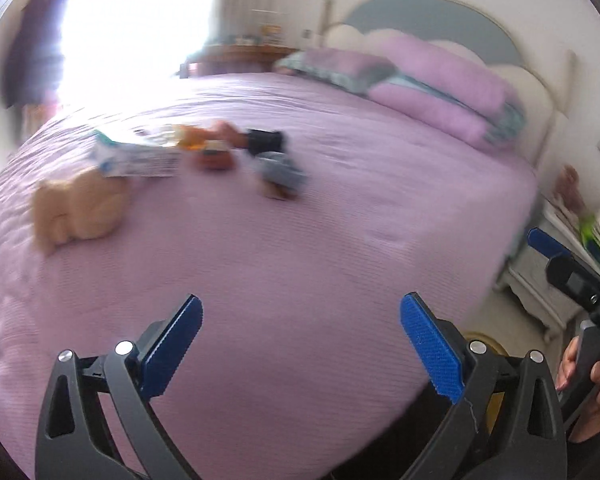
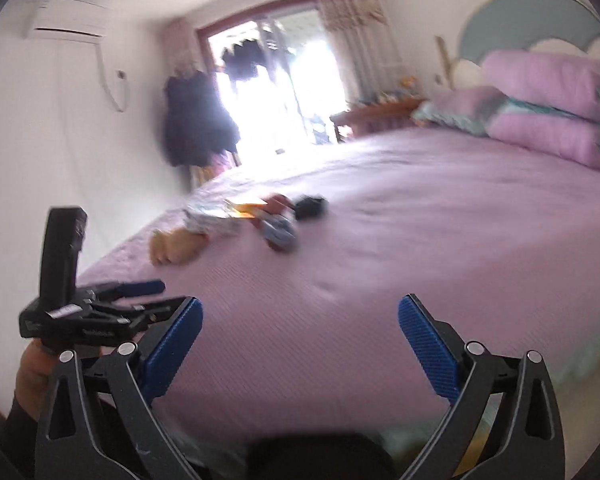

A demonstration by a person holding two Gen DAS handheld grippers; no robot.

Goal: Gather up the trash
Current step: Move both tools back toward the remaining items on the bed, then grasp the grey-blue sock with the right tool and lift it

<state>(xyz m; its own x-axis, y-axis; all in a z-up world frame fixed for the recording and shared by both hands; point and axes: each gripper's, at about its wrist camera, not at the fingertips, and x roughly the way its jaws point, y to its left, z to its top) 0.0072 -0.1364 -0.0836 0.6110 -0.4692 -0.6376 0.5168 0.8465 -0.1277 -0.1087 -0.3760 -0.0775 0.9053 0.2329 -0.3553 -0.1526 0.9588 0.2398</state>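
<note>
A bed [image 1: 300, 240] under a lilac cover fills a bright bedroom, pillows [image 1: 440, 92] stacked at its headboard [image 1: 432, 16]. The trash [image 1: 204, 152], a blurred cluster of wrappers and small items, lies toward the bed's far edge by the sunlit window [image 2: 268, 92]. Over the near edge, the left hand-held gripper [image 1: 300, 344] and right hand-held gripper [image 2: 300, 344] both hang spread apart, holding nothing. An air conditioner [image 2: 66, 20] is mounted on the wall.
</note>
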